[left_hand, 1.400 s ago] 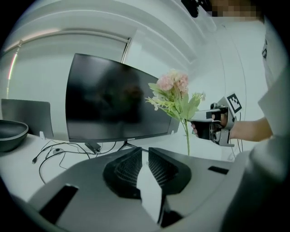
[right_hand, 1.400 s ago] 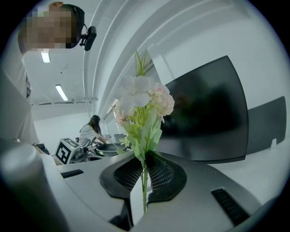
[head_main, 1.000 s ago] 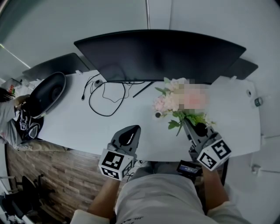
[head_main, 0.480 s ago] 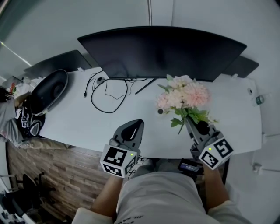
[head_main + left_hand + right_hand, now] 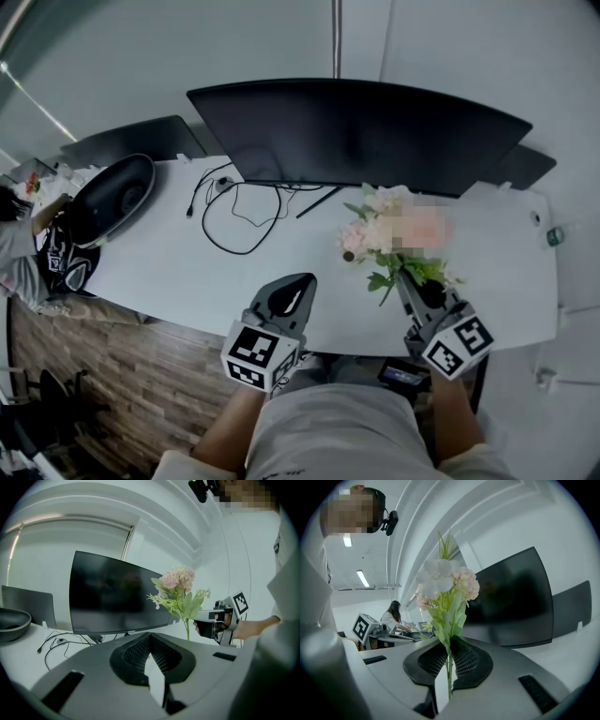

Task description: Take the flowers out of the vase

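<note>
A bunch of pink and white flowers [image 5: 389, 230] with green leaves hangs over the white table [image 5: 169, 267], right of the middle. My right gripper [image 5: 405, 277] is shut on its thin green stems [image 5: 449, 667], and the blooms [image 5: 445, 590] rise above the jaws. The left gripper view shows the bouquet [image 5: 180, 595] held up by the right gripper [image 5: 220, 623], free of any vase. My left gripper [image 5: 298, 286] is shut and holds nothing, near the table's front edge. A small dark round thing [image 5: 349, 255] sits on the table by the flowers; I cannot tell what it is.
A wide black monitor [image 5: 366, 131] stands at the back, with black cables [image 5: 239, 211] looped in front. A dark bowl-shaped object [image 5: 108, 197] and a second dark screen [image 5: 131, 141] are at the left. A person [image 5: 14, 244] sits at the far left.
The head view has drifted slightly. Both grippers and the held flowers keep their places over the table.
</note>
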Demonstrator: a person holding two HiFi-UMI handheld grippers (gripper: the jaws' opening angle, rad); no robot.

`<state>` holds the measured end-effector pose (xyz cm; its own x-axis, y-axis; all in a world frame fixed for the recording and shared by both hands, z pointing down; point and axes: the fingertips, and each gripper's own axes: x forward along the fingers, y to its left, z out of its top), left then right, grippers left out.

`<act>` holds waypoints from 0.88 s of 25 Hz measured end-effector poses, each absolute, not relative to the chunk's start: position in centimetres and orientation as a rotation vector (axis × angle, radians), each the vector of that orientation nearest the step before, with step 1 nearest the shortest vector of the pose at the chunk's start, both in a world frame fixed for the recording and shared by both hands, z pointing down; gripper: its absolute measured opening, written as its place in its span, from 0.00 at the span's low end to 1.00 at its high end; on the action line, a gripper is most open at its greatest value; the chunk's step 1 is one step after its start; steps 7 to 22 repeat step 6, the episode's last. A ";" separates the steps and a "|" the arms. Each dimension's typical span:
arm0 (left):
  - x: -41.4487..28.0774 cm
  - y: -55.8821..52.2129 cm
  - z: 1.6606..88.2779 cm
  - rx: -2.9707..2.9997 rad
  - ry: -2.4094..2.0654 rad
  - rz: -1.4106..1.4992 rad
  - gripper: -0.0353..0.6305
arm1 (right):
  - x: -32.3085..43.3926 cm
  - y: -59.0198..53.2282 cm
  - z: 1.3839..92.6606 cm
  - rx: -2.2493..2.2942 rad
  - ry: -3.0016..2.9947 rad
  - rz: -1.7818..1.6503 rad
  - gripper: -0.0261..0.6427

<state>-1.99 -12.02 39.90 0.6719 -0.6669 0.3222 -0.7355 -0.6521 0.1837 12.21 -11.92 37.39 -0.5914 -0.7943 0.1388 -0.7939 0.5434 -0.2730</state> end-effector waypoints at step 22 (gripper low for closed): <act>-2.2 -12.0 39.9 2.585 -1.118 0.321 0.06 | 12.1 -11.8 37.4 -1.418 2.753 -0.491 0.11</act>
